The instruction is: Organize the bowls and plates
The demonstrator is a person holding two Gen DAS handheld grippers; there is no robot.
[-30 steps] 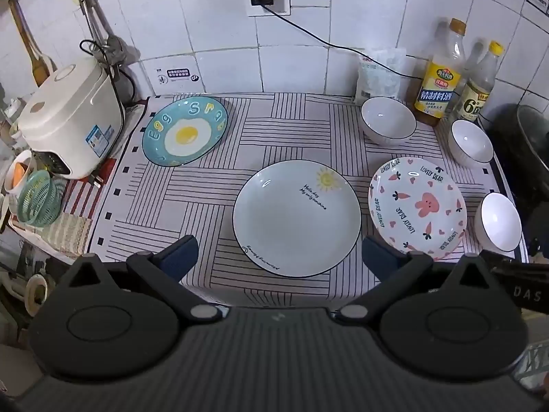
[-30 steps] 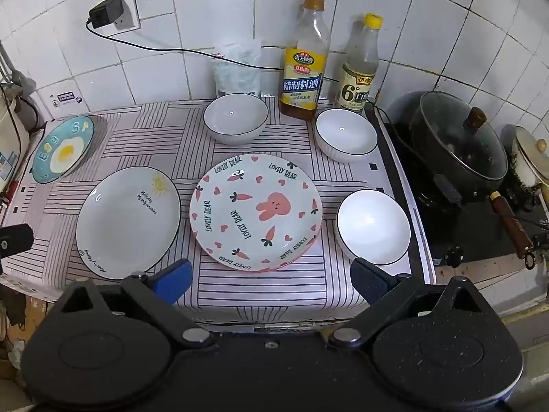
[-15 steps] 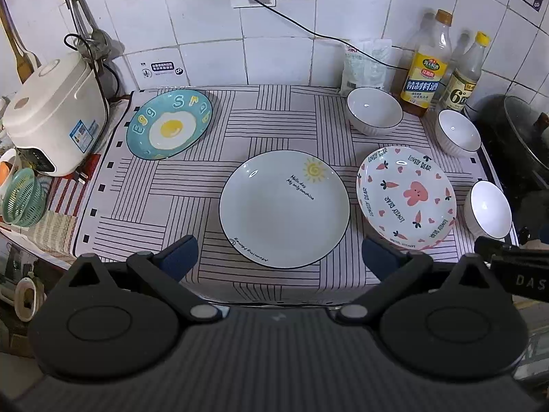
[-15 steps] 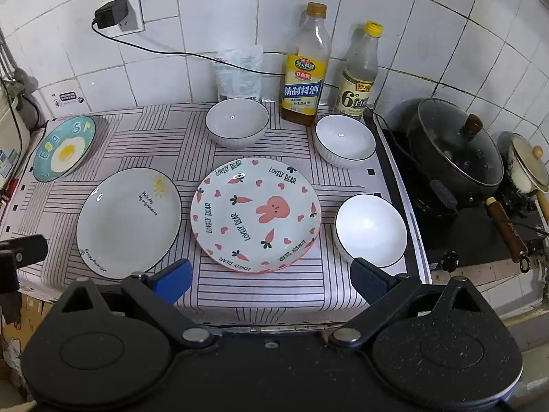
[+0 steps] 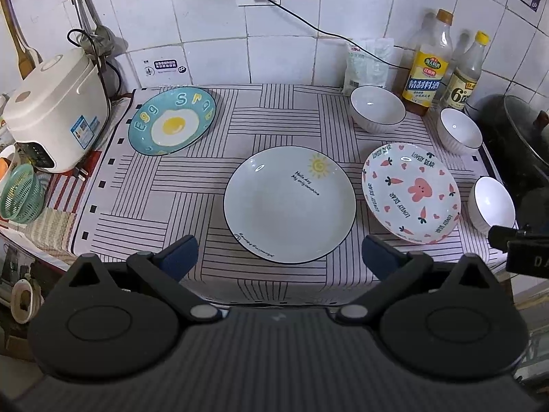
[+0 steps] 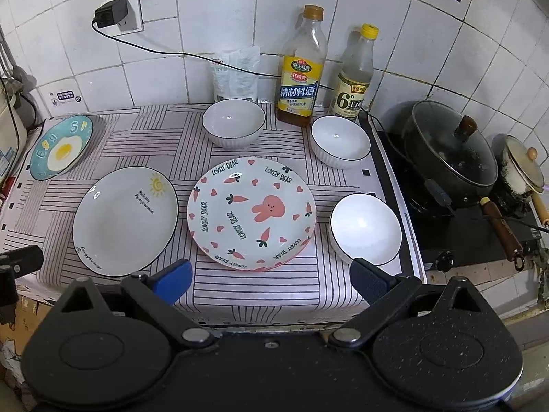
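Three plates lie on the striped cloth: a blue egg plate (image 5: 172, 121) (image 6: 60, 147) at the back left, a white sun plate (image 5: 290, 204) (image 6: 125, 219) in the middle, and a pink rabbit plate (image 5: 411, 192) (image 6: 251, 213) to its right. Three white bowls stand apart: one at the back (image 5: 377, 108) (image 6: 233, 127), one by the bottles (image 5: 460, 131) (image 6: 340, 141), one at the front right (image 5: 493, 204) (image 6: 365, 228). My left gripper (image 5: 279, 261) hangs open in front of the sun plate. My right gripper (image 6: 271, 279) is open before the rabbit plate. Both hold nothing.
A rice cooker (image 5: 55, 110) and a green basket (image 5: 20, 194) stand at the left. Two bottles (image 6: 302, 68) (image 6: 355, 75) and a bag (image 6: 236, 73) line the tiled wall. A lidded black pot (image 6: 449, 151) and a small pot (image 6: 523, 171) sit on the stove at the right.
Both grippers have drawn back and risen a little from the counter, so the dishes look smaller and lower. Nothing on the cloth has moved.
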